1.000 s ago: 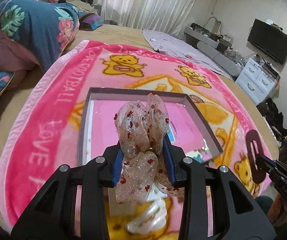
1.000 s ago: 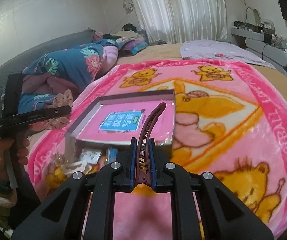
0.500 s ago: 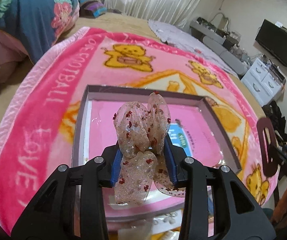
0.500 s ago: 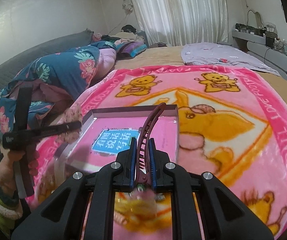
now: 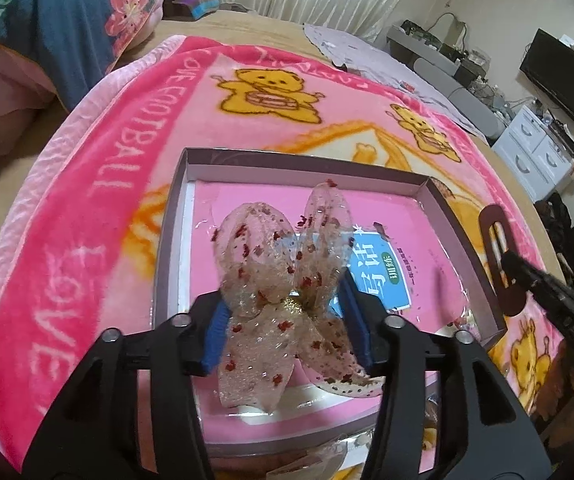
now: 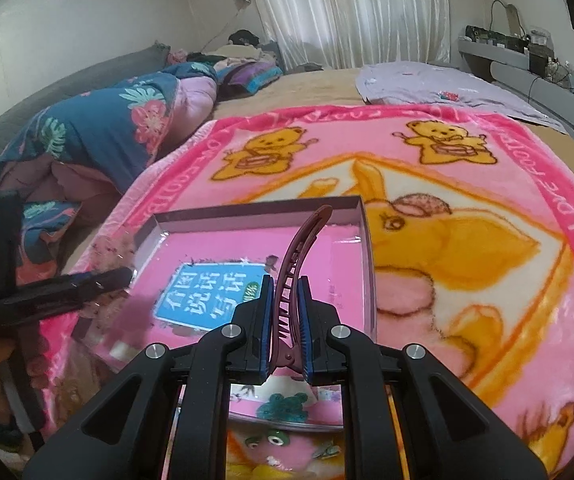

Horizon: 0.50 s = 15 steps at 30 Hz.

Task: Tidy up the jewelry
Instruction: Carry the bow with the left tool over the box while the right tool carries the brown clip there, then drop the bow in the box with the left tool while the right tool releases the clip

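Note:
My left gripper [image 5: 287,300] is shut on a sheer beige hair bow [image 5: 283,276] with red speckles, held above the shallow grey box [image 5: 175,208] with a pink book inside. My right gripper [image 6: 285,300] is shut on a long maroon hair clip [image 6: 297,256] that points up over the same box [image 6: 363,216]. The right gripper with its clip also shows at the right edge of the left wrist view [image 5: 499,256]. The left gripper shows at the left of the right wrist view [image 6: 63,292].
The box lies on a pink bear-print blanket [image 5: 87,184] on a bed. A folded floral quilt [image 6: 99,132] lies at the left. More small items lie on the blanket below my right gripper [image 6: 283,432]. A TV [image 5: 563,76] and drawers stand at far right.
Both grippers have moved forward and over the box, still holding the bow and the clip. The box now fills more of both views.

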Tool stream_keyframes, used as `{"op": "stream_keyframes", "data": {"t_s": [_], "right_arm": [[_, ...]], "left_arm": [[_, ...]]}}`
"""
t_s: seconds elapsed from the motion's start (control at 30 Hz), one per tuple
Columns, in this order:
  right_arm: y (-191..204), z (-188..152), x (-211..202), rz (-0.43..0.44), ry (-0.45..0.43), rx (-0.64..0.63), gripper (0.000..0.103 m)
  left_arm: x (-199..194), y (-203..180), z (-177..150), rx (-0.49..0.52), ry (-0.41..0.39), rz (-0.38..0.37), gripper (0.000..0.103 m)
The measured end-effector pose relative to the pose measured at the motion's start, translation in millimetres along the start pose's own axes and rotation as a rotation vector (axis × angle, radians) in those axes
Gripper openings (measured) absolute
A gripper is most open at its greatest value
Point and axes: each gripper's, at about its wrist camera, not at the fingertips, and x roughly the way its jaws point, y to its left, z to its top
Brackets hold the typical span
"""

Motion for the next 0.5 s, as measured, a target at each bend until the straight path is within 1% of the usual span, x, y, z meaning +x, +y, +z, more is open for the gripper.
{"op": "stream_keyframes", "data": {"t_s": [0.03, 0.07, 0.13, 0.2, 0.27, 0.37, 0.47, 0.5], "right_arm": [[-1, -2, 3, -0.007, 0.006, -0.003, 0.011], [-3, -4, 5, -0.01, 0.013, -0.002, 0.011], [-6, -7, 10, -0.012, 0.028, 0.006, 0.011], [-7, -10, 13, -0.019, 0.039, 0.002, 0.011], [-7, -12, 16, -0.022, 0.046, -0.004, 0.011], [-7, -15, 20, -0.022, 0.064, -0.008, 0.011], [-8, -18, 24, -0.032, 0.085, -0.007, 0.011], [-9, -20, 26, -0.036, 0.093, -0.006, 0.011]], "left_arm": [[-1, 1, 0, -0.003, -0.004, 0.001, 0.051], [-3, 2, 1, -0.005, -0.008, 0.003, 0.056], [-6, 4, 1, -0.007, -0.015, 0.004, 0.058], [-8, 6, 2, -0.012, -0.019, 0.006, 0.064], [-11, 9, 2, -0.017, -0.025, 0.013, 0.066], [-18, 14, 3, -0.03, -0.044, 0.023, 0.073], [-30, 19, 3, -0.038, -0.069, 0.037, 0.077], [-32, 20, 3, -0.041, -0.073, 0.04, 0.081]]}}
